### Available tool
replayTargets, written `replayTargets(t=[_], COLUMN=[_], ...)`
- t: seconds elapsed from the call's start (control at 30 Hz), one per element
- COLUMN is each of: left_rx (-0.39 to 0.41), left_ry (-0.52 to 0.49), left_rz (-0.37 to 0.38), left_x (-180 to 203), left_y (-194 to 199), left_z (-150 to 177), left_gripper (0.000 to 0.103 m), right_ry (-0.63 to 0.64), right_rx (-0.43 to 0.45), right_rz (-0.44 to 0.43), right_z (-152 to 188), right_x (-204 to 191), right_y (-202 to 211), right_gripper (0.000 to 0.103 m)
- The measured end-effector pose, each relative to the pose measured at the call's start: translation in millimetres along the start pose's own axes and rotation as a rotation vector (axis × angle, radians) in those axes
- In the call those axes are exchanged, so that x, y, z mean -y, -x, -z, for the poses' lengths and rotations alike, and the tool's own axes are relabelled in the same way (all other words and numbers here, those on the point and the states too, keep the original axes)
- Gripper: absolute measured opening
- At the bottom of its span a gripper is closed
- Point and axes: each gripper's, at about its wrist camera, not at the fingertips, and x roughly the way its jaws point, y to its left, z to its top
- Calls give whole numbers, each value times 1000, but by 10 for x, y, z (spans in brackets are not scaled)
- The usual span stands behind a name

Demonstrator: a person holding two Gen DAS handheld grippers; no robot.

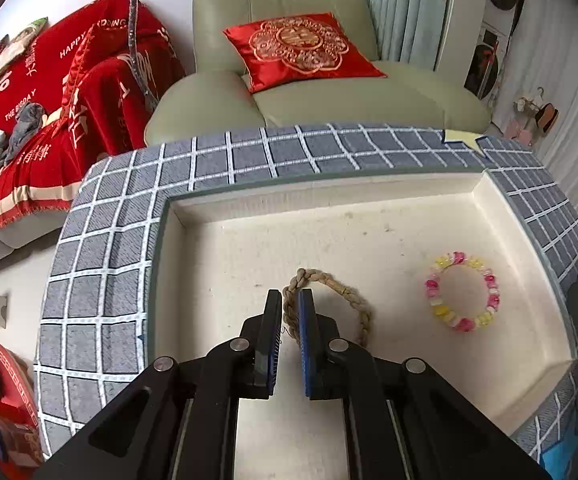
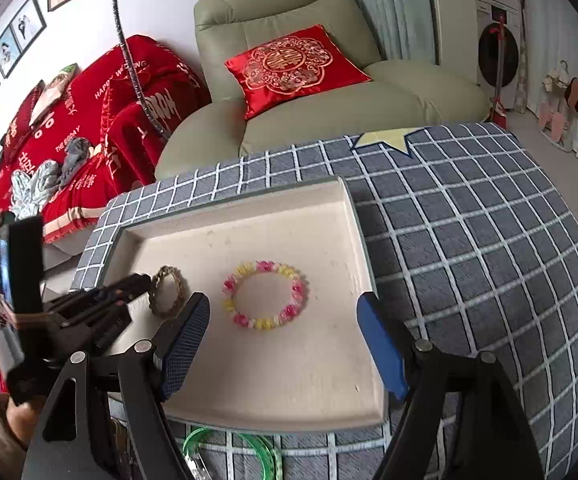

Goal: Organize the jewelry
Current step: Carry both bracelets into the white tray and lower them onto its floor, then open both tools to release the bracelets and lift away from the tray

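Left gripper [image 1: 290,308] clamped on braided bracelet [image 1: 331,286] in white tray [image 1: 521,232], right gripper [image 2: 285,340] splayed empty, beaded bracelet [image 1: 463,292] at 3 o'clock; placing step, probably next: release, then fetch green bangle [image 2: 209,446].

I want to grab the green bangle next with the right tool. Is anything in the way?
Nothing visible blocks it. The green bangle lies on the checked cloth just outside the tray's near rim, right below the open right tool, partly hidden behind its arm.
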Motion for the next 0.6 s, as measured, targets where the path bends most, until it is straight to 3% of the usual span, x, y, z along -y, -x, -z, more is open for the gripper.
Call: replayTargets(t=[0.23, 0.27, 0.3, 0.33, 0.43, 0.53, 0.6], left_rx=[27, 30, 33, 34, 82, 93, 112], left_ry=[26, 27, 30, 39, 39, 36, 29], left_rz=[35, 38, 42, 38, 10, 1, -12], left_x=[-53, -54, -62, -77, -102, -122, -138], left_y=[247, 276, 302, 336, 417, 467, 545], left_z=[50, 70, 85, 101, 132, 159, 194], left_gripper=[24, 31, 51, 103, 103, 103, 103], right_ry=[-30, -32, -35, -36, -43, -47, -47], right_rx=[0, 1, 4, 5, 7, 0, 15], right_rz=[-19, -22, -24, -25, -32, -42, -56], right_z=[130, 146, 164, 180, 209, 243, 271], right_x=[20, 24, 25, 26, 35, 32, 27], right_y=[137, 160, 187, 208, 255, 288, 353], right_gripper=[83, 83, 84, 85, 88, 101, 103])
